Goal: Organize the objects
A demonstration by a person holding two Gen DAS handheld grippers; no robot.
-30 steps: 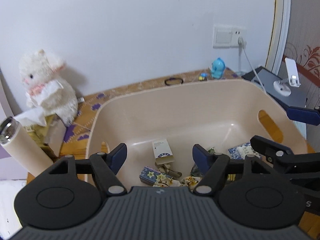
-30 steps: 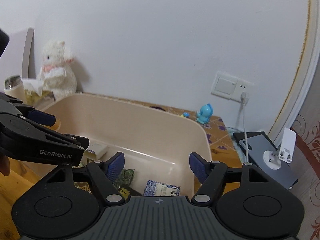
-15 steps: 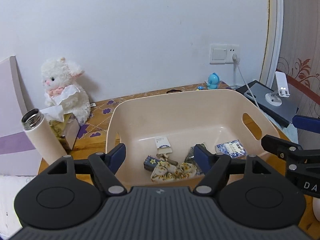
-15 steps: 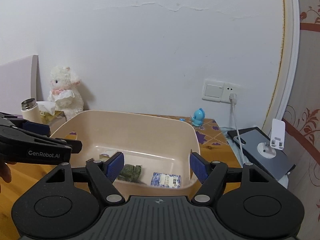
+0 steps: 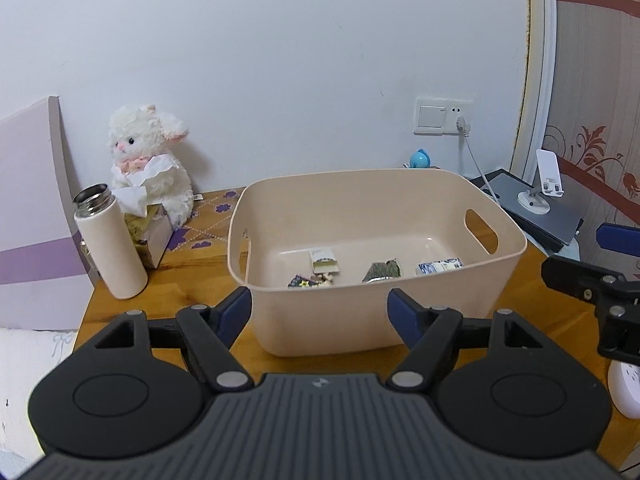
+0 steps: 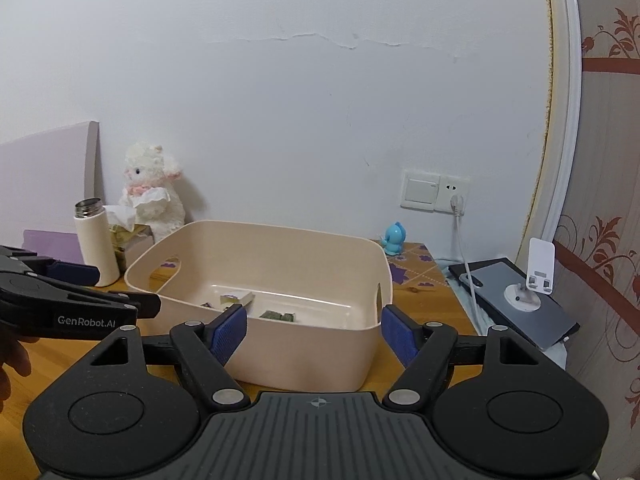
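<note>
My left gripper (image 5: 320, 312) is spread wide and holds nothing, and my right gripper (image 6: 314, 330) is wide too, with nothing between its blue pads (image 6: 229, 330). Both sit in front of the big beige bin (image 5: 376, 312), near its front wall but not touching it. The bin stands on the wooden table (image 5: 168, 280). Down in the bottom of the bin lie a few small things — a little white box (image 5: 324, 261), a dark packet with stars (image 5: 301, 281) just in front of it, a green packet (image 5: 382, 271) in the middle, and a blue and white packet (image 5: 440, 267) toward the right side. The bin's front wall hides part of them. To the left of the bin stands a cream bottle (image 5: 109, 242) with its top open, upright. Just behind it is a tissue box (image 5: 149, 232), and a fluffy white toy lamb (image 5: 150, 160) leans on the wall. At the back, behind the bin, is a small blue toy (image 5: 420, 159). Off to the right, a white phone stand (image 5: 540, 184) sits on a grey flat thing — I cannot tell what it is.
</note>
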